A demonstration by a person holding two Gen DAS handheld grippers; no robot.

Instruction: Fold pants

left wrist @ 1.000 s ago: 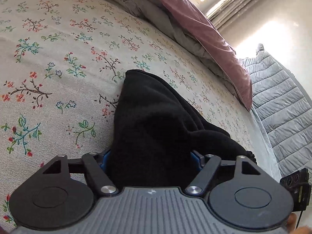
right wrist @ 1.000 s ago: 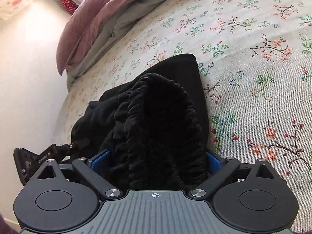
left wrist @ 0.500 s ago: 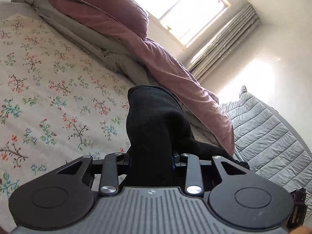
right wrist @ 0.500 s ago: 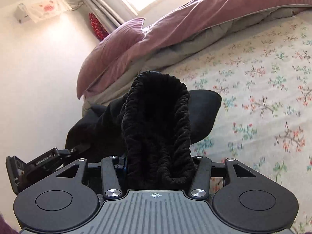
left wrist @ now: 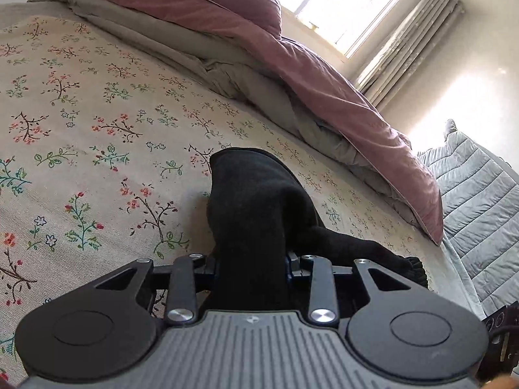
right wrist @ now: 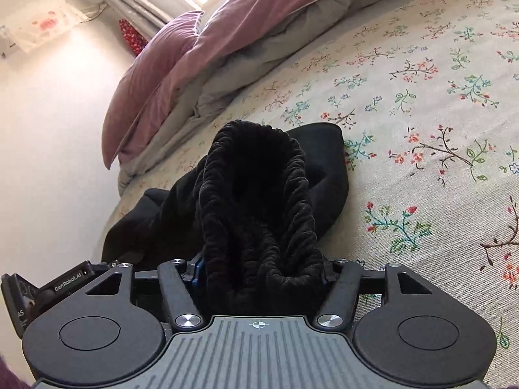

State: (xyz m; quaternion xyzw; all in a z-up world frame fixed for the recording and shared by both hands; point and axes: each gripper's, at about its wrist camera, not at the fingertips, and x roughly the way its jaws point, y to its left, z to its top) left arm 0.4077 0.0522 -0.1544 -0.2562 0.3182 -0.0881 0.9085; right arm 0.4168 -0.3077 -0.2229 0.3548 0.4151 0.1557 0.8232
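Bed cover: we see a cream cotton sheet printed with small flowering twigs (left wrist: 97, 136), bare on the left of the left wrist view and on the right of the right wrist view.
Bedding: a mauve duvet with grey underside (left wrist: 292, 74) lies bunched along the far edge of the sheet; we also see a mauve pillow (right wrist: 152, 64) against the wall.
Surroundings: a bright window (left wrist: 343, 3) with pale pleated curtains (left wrist: 412, 32), and a grey quilted cover (left wrist: 476, 201) at the far right.
In the way: in both views the black cloth rises straight before the lens and hides the fingertips.
Black fleece pants: the pants (left wrist: 256, 214) lie heaped on the sheet near its edge, part lifted by both tools; their gathered elastic waistband (right wrist: 256, 201) stands up in the right wrist view.
Left gripper (left wrist: 251, 264): pressed together, pinching a fold of the pants.
Right gripper (right wrist: 259, 269): pinching the waistband, jaws narrowly apart around the thick bunch.
Writing: we read "GenRobot.AI" on a black mount (right wrist: 69, 280) at the lower left of the right wrist view.
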